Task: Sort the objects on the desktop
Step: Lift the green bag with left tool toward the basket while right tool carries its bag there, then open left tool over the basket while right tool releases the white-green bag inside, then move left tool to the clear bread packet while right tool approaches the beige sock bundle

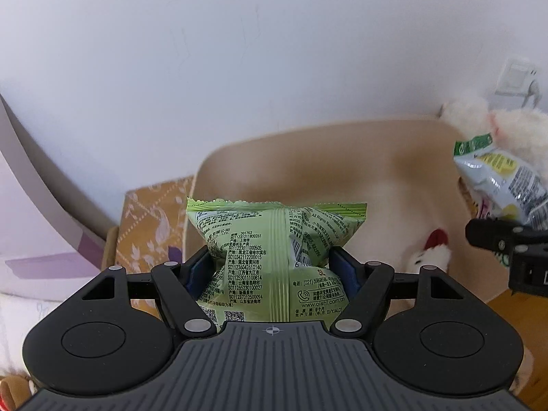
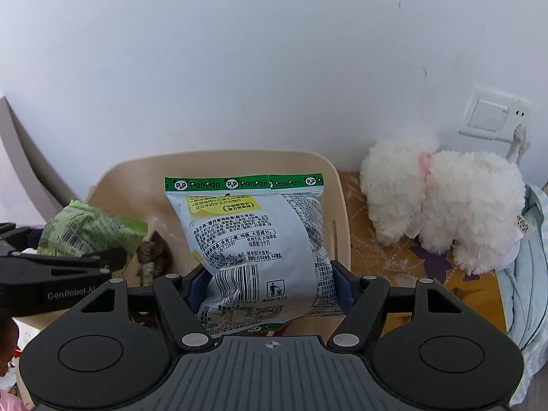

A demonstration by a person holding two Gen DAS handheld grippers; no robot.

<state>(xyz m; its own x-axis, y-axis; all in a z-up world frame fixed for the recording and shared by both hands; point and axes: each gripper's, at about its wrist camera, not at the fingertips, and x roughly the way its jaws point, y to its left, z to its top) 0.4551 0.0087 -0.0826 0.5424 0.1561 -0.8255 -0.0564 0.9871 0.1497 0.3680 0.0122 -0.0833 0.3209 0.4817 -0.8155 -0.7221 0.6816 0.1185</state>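
Only the right wrist view shows the fluffy white plush toy (image 2: 445,205) whole, at 2 o'clock beside the beige plastic bin (image 2: 342,205). The left hand-held gripper (image 1: 272,274) pinches a crinkled green foil snack packet (image 1: 274,239) over the bin. The right hand-held gripper (image 2: 270,281) pinches a puffy silver-and-green PanPan snack bag (image 2: 253,239), its barcode side facing the camera, also over the bin.

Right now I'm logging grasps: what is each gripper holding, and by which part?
The left gripper pinches the green snack bag across its middle. The right gripper clamps the white PanPan bag by its lower sides.
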